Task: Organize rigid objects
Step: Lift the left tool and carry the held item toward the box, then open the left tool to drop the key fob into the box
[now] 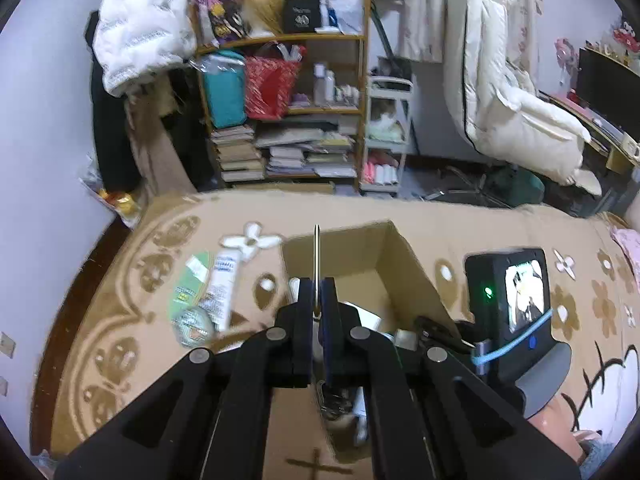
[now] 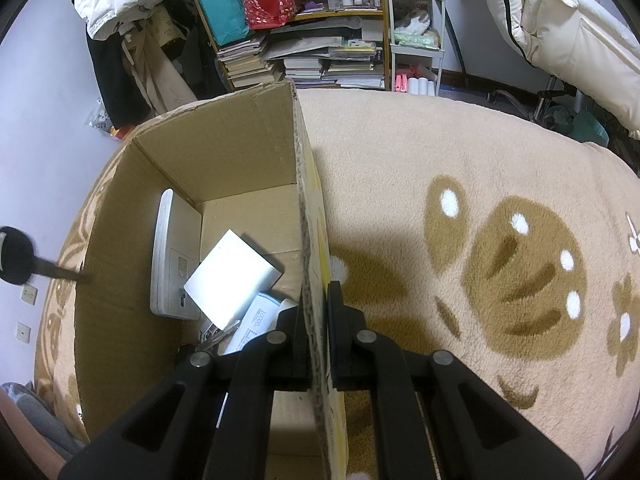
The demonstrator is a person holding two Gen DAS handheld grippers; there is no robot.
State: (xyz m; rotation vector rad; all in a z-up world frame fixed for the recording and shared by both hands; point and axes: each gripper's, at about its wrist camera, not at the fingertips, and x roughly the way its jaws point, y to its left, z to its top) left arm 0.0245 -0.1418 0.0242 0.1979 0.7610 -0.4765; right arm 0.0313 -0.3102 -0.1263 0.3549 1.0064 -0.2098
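Behind the beige flower-print blanket (image 2: 460,152) we've got a wooden shelf (image 1: 362,92) crammed with stacked books (image 1: 240,152), a red bag (image 1: 270,86) and a teal one (image 1: 224,88). White puffer jacket (image 1: 140,28) hangs at its left, probably on a rack.

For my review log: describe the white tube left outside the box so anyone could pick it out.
Start at the open cardboard box on the tan patterned blanket. To its left, out on the blanket, lies a white tube with blue print. Its neighbours are a round green packet beside it and a small round tin below; only the tube is long and white.
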